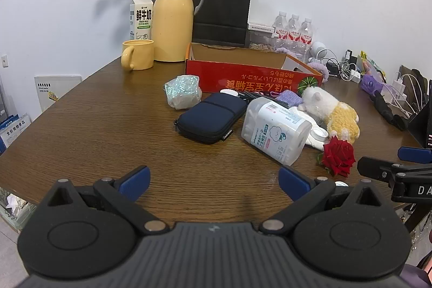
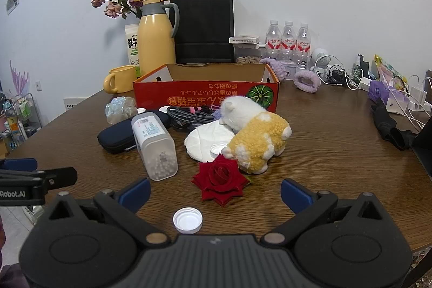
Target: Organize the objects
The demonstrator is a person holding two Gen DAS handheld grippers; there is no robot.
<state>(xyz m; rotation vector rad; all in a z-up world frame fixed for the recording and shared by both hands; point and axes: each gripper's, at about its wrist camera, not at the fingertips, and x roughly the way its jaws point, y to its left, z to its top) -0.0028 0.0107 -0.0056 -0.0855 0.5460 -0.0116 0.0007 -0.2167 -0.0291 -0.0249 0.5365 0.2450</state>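
A red cardboard box stands open at mid-table. In front of it lie a navy zip case, a clear cotton-swab tub on its side, a white and yellow plush, a red rose, a white pad, coiled cables, a shiny crumpled bag and a white bottle cap. My left gripper is open and empty, short of the case. My right gripper is open and empty, the cap and rose between its fingers' reach.
A yellow thermos, yellow mug, milk carton, dried flowers and a black paper bag stand behind the box. Water bottles, chargers and cables crowd the far right. The table edge runs near both grippers.
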